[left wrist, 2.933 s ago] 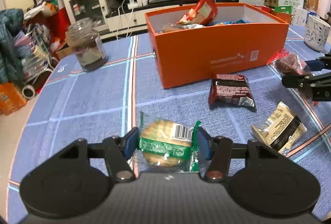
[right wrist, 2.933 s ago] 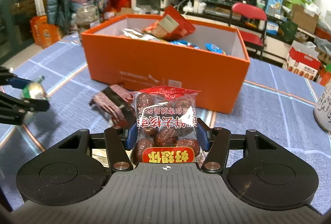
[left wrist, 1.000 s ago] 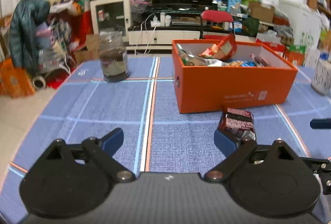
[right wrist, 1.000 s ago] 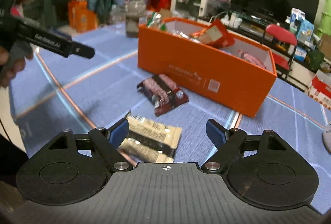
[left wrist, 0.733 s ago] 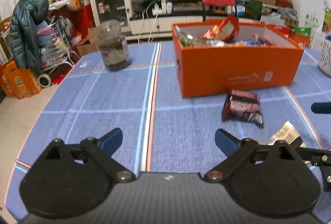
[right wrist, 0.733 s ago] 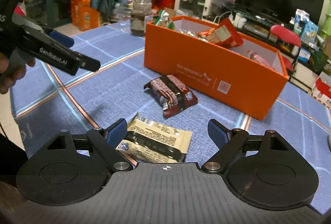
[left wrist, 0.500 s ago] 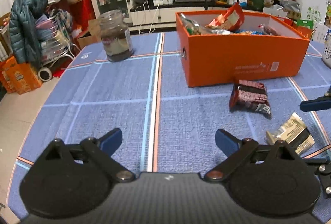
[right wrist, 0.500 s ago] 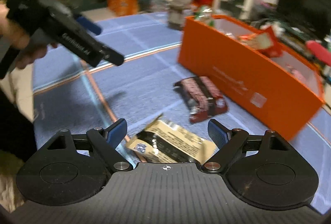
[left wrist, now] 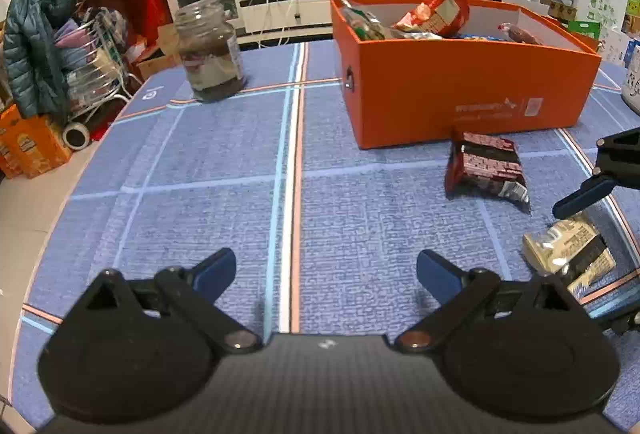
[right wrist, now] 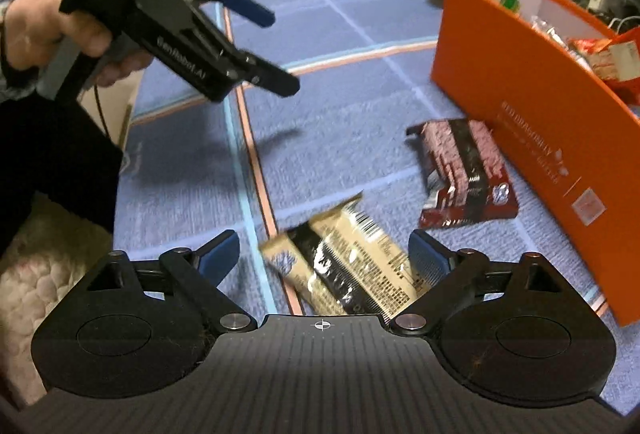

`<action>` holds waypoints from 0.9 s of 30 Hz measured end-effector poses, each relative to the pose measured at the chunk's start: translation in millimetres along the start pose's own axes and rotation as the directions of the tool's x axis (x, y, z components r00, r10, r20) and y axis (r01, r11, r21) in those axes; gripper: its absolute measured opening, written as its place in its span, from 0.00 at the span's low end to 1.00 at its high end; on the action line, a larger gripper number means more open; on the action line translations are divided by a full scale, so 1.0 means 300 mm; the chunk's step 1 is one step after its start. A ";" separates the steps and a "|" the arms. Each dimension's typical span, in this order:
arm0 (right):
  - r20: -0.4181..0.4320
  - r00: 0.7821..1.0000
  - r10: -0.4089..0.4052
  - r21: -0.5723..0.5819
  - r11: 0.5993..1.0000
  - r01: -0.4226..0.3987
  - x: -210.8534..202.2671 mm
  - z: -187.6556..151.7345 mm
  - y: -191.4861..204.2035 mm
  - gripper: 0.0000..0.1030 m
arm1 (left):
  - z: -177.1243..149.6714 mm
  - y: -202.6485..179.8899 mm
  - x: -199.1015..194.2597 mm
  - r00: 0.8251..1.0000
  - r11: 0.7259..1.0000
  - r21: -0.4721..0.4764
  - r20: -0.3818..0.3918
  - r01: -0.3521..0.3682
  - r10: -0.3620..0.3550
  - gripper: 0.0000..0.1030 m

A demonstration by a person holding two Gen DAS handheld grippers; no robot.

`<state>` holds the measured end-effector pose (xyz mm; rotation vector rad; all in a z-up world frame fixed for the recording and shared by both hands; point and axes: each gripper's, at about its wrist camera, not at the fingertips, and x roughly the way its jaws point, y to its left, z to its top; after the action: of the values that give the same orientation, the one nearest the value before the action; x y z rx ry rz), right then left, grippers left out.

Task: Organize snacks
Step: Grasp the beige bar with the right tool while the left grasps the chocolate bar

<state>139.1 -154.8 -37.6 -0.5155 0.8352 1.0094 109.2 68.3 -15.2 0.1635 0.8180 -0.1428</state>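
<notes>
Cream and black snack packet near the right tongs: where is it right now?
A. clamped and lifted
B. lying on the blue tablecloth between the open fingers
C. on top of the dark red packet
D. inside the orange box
B: the cream and black snack packet lies flat on the blue tablecloth, and the right tongs stand wide around it without pressing it.

Both grippers black: round hinge plates, silver pivot screws, blue pads on the fingers (right wrist: 426,254). Left gripper (right wrist: 276,49) carries white lettering, a thin black cable below its grey handle.

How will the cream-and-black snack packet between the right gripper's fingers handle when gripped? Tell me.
The cream-and-black snack packet looks flat and glossy, so it may be slippery. Its crinkled film probably flexes rather than staying stiff. Lying flat on the tablecloth, it shouldn't roll.
</notes>
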 end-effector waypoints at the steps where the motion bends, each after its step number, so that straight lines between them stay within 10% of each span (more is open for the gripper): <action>1: -0.020 1.000 -0.015 -0.009 1.000 0.015 0.009 -0.003 0.002 0.82 | 0.000 -0.006 0.002 1.000 1.000 0.005 -0.001 0.003 -0.003 0.94; 6: -0.055 0.987 -0.151 0.045 0.987 0.153 0.007 -0.030 0.027 0.74 | 0.001 -0.031 0.005 1.000 1.000 0.020 0.005 0.009 -0.010 0.94; 10: -0.015 0.965 -0.263 0.213 0.942 0.260 -0.028 -0.078 0.099 0.47 | 0.032 -0.051 0.012 0.998 1.000 0.007 0.053 0.018 -0.019 0.94; 18: -0.001 0.929 -0.370 0.391 0.855 0.341 0.002 -0.081 0.148 0.65 | 0.088 -0.134 0.027 0.957 0.967 0.191 0.204 0.167 -0.205 0.94; 22: 0.029 0.919 -0.393 0.392 0.850 0.351 -0.001 -0.090 0.135 0.48 | 0.128 -0.201 0.088 0.972 0.957 0.263 0.165 0.123 -0.170 0.94; 27: 0.048 0.913 -0.404 0.394 0.848 0.354 -0.029 -0.129 0.155 0.45 | 0.167 -0.253 0.151 0.930 0.929 0.189 0.127 0.317 -0.344 0.94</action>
<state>81.2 -165.8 -53.7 -0.2626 0.7490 0.4893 160.9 -18.9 -21.6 0.1667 0.6690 -0.5389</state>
